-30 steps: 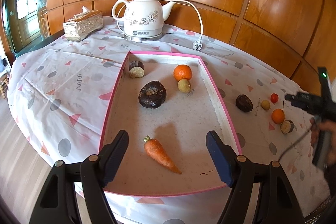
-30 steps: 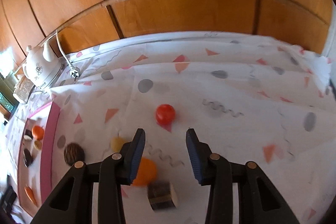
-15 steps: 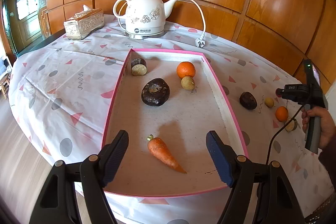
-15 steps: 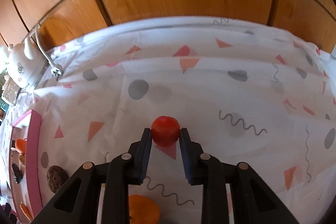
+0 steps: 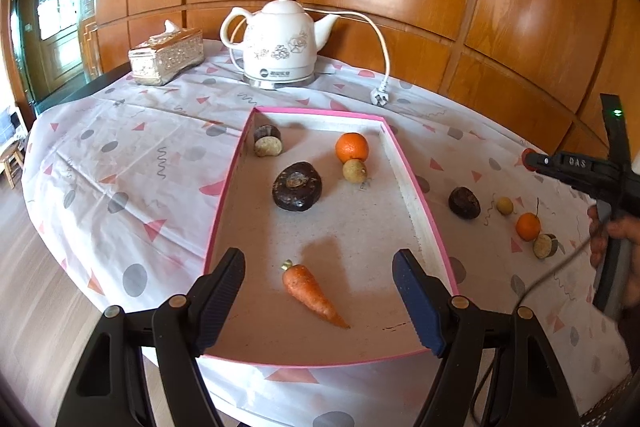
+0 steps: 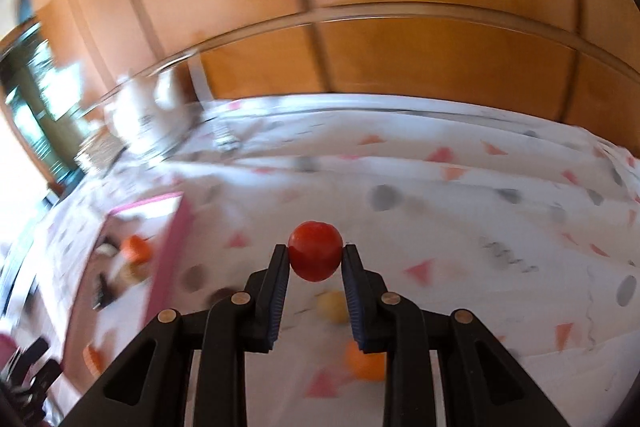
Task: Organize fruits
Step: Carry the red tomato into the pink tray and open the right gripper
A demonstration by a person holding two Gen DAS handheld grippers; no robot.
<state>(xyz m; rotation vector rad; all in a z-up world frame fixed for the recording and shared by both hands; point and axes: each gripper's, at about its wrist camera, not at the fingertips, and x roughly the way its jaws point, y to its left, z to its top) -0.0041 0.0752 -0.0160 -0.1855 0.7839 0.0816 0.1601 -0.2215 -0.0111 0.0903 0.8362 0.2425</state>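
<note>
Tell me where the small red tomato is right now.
In the right wrist view the red tomato sits clamped between the right claw's pads, lifted above the patterned tablecloth, right of the pink tray.

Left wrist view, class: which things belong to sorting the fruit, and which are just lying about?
Job: pink-rimmed rectangular tray; round orange tangerine; small yellow round fruit; dark brown round fruit.

Lying about: white ceramic kettle; gold patterned tissue box; white plug.
</note>
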